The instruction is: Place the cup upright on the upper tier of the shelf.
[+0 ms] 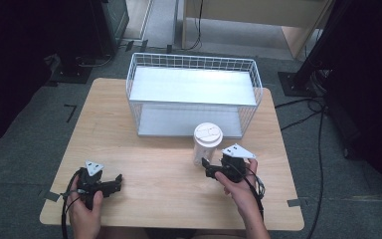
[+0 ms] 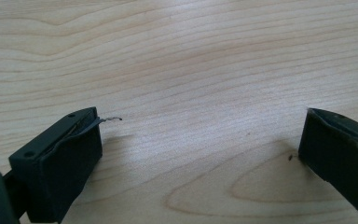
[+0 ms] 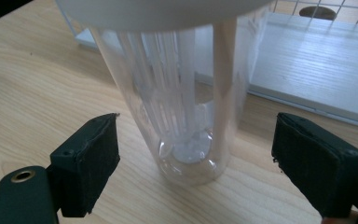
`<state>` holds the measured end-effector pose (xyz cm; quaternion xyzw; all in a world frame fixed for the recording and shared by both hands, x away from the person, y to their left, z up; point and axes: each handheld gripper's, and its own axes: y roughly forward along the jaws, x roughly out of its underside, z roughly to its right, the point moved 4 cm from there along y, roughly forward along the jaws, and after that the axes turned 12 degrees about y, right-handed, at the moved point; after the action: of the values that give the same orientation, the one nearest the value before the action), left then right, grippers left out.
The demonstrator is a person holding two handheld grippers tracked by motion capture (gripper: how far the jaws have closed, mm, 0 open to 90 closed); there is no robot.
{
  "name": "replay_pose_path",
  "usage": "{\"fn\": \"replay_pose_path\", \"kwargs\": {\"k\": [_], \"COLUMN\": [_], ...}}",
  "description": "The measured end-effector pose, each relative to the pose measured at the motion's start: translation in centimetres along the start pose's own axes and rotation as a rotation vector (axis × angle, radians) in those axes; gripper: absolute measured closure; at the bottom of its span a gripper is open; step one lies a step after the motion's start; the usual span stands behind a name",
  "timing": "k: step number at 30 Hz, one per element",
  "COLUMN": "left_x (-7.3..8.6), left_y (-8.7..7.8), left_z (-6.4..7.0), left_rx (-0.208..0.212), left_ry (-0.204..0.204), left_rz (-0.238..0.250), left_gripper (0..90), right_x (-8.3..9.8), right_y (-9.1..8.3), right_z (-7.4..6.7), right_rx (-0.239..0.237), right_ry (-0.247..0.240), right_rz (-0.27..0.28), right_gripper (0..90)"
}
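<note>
Now the Cup Is Waiting Between Your Open Jaws

Right now you are holding your right gripper (image 1: 210,167) low on the light wooden table (image 1: 144,164), and its two black jaws are standing wide apart with nothing in them. One tall clear plastic cup with a white lid (image 1: 207,142) is standing straight up just in front of that gripper, close to the front of the white wire basket (image 1: 251,99). In the right gripper view the cup (image 3: 186,116) is sitting in the gap between the jaws, a little farther out than the pads, and not touching them. Its long side is pointing up, so I think a push forward and a squeeze from both sides is what comes next.

Your left gripper (image 1: 112,185) is resting well away near the front left of the table, also spread wide and holding nothing. Your right hand (image 1: 238,186) is much nearer the cup.

Counting: one cup, one basket, two grippers.
</note>
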<state>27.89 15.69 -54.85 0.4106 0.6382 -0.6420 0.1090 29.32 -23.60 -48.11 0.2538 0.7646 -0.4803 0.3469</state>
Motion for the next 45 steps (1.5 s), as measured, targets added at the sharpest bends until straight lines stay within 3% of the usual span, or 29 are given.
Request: {"fn": "replay_pose_path", "kwargs": {"k": [17, 27, 34, 45], "left_x": [0.0, -0.1, -0.1, -0.2], "left_y": [0.0, 0.1, 0.1, 0.1], "left_z": [0.0, 0.1, 0.2, 0.2], "left_rx": [0.0, 0.005, 0.005, 0.007], "left_ry": [0.001, 0.007, 0.01, 0.011], "left_rz": [-0.001, 0.001, 0.0, 0.0], "left_gripper": [0.0, 0.0, 0.0, 0.0], "right_x": [-1.7, -2.4, -2.9, -3.3], "right_y": [2.1, 3.5, 4.1, 4.5], "right_z": [-1.2, -1.9, -2.3, -2.4], "right_rx": [-0.025, 0.028, 0.036, 0.027], "right_ry": [0.075, 0.049, 0.017, 0.02], "right_rz": [0.115, 0.179, 0.215, 0.249], "right_gripper": [14.2, 13.6, 14.1, 14.8]}}
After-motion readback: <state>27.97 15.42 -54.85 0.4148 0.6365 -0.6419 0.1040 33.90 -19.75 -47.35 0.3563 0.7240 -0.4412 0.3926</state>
